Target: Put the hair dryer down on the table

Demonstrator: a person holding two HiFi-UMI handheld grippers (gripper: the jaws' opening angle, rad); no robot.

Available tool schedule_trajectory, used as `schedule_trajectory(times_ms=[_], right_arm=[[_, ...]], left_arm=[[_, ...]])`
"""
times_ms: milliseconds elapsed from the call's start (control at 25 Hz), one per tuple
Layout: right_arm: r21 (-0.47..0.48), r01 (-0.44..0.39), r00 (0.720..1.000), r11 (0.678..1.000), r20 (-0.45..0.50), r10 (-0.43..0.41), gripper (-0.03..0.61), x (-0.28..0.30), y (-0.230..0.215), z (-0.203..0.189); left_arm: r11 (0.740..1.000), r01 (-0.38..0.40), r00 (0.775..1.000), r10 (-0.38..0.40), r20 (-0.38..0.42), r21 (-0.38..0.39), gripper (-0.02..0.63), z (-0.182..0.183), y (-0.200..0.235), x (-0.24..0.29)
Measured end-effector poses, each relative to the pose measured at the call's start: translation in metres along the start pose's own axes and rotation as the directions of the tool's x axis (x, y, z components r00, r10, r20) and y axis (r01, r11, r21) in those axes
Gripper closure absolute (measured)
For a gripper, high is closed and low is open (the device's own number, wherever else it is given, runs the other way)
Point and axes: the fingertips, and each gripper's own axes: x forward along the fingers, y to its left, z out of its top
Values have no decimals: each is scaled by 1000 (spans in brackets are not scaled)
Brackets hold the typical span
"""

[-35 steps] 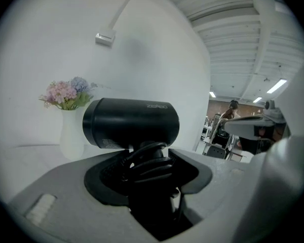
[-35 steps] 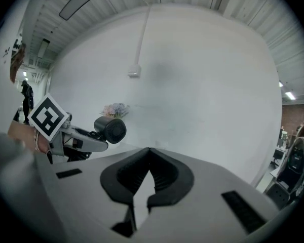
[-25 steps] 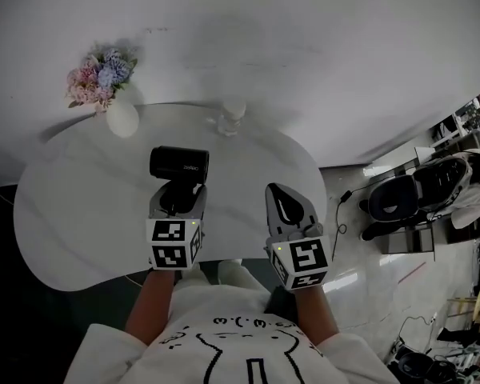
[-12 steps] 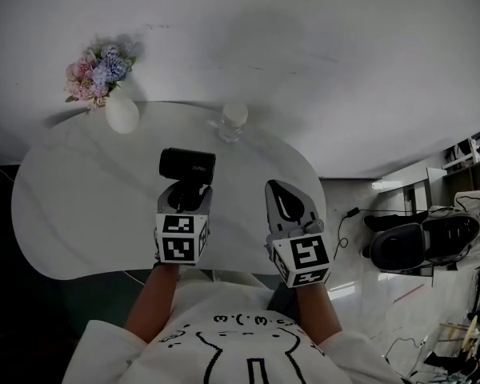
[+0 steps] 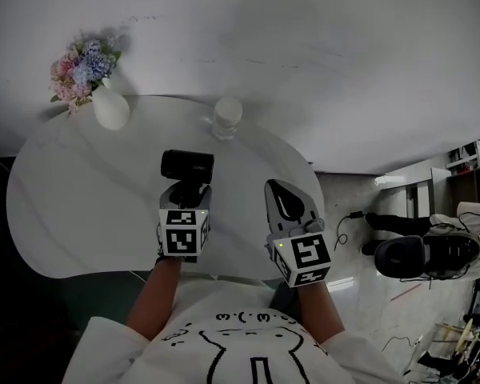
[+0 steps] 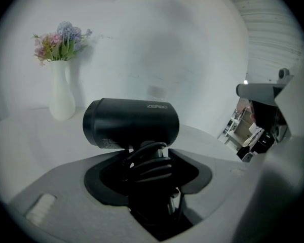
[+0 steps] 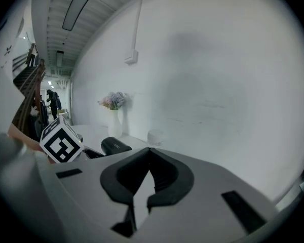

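A white oval table (image 5: 64, 206) stands against a plain white wall (image 5: 320, 38), with pale glossy floor (image 5: 360, 262) to its right. A white vase (image 5: 110, 110) of pastel flowers (image 5: 78, 64) sits at the table's far left edge, and a small jar (image 5: 226, 117) at the far edge near the middle. The left gripper (image 6: 149, 171) is clamped on the cord-wrapped handle of the black hair dryer (image 5: 187, 166), holding it upright over the table's near middle with the barrel crosswise; whether it touches the top cannot be told. The right gripper (image 7: 142, 184) hovers by the near right edge, jaws together and empty. Since a second ago, the left gripper and dryer have sunk toward the tabletop, grip unchanged.
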Motion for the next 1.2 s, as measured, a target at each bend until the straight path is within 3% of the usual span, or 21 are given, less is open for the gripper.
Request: schedule_trajectory(times_ms=[840, 1200], right_arm=[[22, -36, 997, 999, -61, 37, 577, 19, -18, -19], [43, -33, 998, 999, -54, 35, 577, 23, -15, -16]], left_arm=[[995, -75, 985, 63, -163, -72, 373, -41, 2, 45], [993, -84, 985, 70, -156, -81, 371, -43, 2, 48]])
